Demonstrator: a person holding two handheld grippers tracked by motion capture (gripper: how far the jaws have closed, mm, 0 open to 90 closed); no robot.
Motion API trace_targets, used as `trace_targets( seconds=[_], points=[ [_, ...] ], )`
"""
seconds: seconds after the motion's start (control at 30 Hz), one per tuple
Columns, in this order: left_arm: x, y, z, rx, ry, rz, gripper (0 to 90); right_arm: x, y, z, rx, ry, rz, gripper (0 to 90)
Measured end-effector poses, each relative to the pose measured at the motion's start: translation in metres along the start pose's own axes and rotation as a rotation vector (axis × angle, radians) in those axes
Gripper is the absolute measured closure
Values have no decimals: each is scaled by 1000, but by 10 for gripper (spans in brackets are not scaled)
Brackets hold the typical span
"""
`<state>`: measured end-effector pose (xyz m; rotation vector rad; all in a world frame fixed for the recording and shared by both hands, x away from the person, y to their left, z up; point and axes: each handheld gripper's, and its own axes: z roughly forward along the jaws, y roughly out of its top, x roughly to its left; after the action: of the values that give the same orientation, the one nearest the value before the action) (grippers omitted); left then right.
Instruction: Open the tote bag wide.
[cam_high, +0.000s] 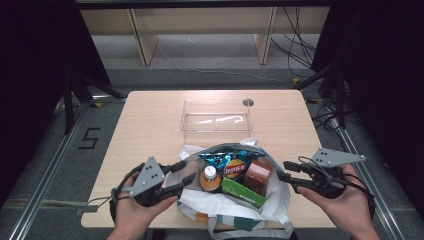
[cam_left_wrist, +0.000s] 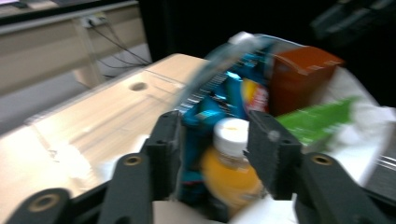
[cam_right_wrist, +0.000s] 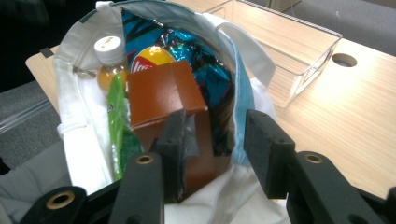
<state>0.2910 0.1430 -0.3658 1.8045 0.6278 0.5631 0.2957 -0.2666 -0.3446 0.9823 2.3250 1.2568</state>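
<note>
My left tool (cam_high: 186, 172) sits at the left rim of the white bag (cam_high: 272, 205), jaws spread, nothing pinched; in the left gripper view the orange bottle (cam_left_wrist: 231, 175) with its white cap shows in the gap between them, though that view is too blurred for me to tell whether the pads touch it. My right tool (cam_high: 283, 170) sits at the bag's right rim, jaws likewise spread and pinching nothing; in the right gripper view the bag's blue-lined edge (cam_right_wrist: 240, 107) runs up between them, and the brown box (cam_right_wrist: 163, 100) stands just behind the left-hand jaw. The bag lies open at the near edge of the worktop (cam_high: 145, 130) (mouth facing up) and holds the bottle, the brown box, a green packet (cam_high: 243, 192) and a blue chip bag (cam_high: 231, 162) packed side by side. Beyond the bag, a clear plastic tray (cam_high: 216, 116) rests on the worktop, just apart from it.
</note>
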Motion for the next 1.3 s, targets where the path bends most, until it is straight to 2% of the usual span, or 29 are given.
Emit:
trace_targets(
  seconds=[0.07, 0.1, 0.13, 0.2, 0.3, 0.33, 0.37, 0.4, 0.43, 0.53, 0.57, 0.63, 0.67, 0.7, 0.73, 0.77, 0.8, 0.83, 0.87, 0.9, 0.93, 1.0, 1.03, 1.1, 1.13, 1.17, 1.3],
  points=[
    [11, 1, 3, 9, 14, 3, 490, 0, 2, 3, 8, 2, 2, 618],
    [16, 0, 5, 17, 17, 7, 484, -3, 3, 6, 4, -4, -19, 623],
    [20, -1, 7, 37, 10, 14, 474, -2, 5, 8, 12, -3, -12, 625],
    [25, -3, 12, 48, -1, 5, 465, -4, 7, 11, 25, 4, -14, 634],
    [28, -5, 19, 85, -24, 25, 465, -6, 10, 15, 29, 8, -36, 664],
    [29, -7, 22, 98, -26, 30, 473, -7, 12, 17, 39, 16, -34, 676],
    [31, -8, 24, 105, -26, 38, 489, -6, 12, 18, 47, 3, -15, 690],
    [32, -9, 27, 113, -26, 40, 503, -8, 13, 20, 41, 2, -34, 721],
    [33, -10, 30, 122, -27, 49, 516, -8, 13, 20, 66, 10, -13, 754],
    [35, -12, 37, 151, -23, 75, 579, -9, 15, 22, 82, -4, -12, 828],
    [36, -12, 39, 164, -23, 87, 602, -12, 16, 23, 84, -14, -33, 843],
    [38, -12, 45, 176, -18, 93, 648, -12, 15, 25, 96, -9, 3, 866],
    [39, -12, 47, 175, -14, 90, 681, -12, 16, 26, 99, -4, 8, 878],
    [40, -12, 49, 168, -7, 75, 710, -14, 16, 27, 105, -16, -19, 891],
    [40, -12, 51, 167, 2, 76, 743, -13, 17, 26, 121, -18, 8, 895],
    [40, -11, 53, 175, 7, 80, 766, -15, 18, 27, 112, -30, -14, 897],
    [40, -10, 55, 173, 6, 77, 776, -14, 18, 27, 113, -31, 15, 897],
    [40, -10, 56, 173, 13, 74, 784, -16, 19, 28, 120, -36, 1, 898],
    [40, -9, 57, 177, 15, 76, 787, -18, 19, 29, 118, -40, -20, 898],
    [40, -9, 58, 178, 12, 71, 788, -17, 19, 29, 131, -38, 8, 899],
    [41, -9, 59, 178, 9, 63, 789, -19, 19, 31, 123, -47, -6, 899],
    [43, -11, 62, 184, 5, 48, 790, -22, 19, 33, 123, -53, 3, 899],
    [44, -12, 62, 186, 4, 39, 789, -24, 18, 34, 119, -58, -17, 899],
    [46, -14, 65, 184, 8, 21, 789, -26, 18, 36, 128, -53, 4, 900],
    [47, -15, 66, 197, 4, 28, 789, -29, 17, 39, 119, -51, -11, 900],
    [47, -16, 68, 186, 4, 8, 789, -27, 16, 40, 133, -54, 25, 900],
    [48, -20, 73, 191, 4, -12, 791, -33, 15, 47, 133, -55, 26, 900]
  ],
)
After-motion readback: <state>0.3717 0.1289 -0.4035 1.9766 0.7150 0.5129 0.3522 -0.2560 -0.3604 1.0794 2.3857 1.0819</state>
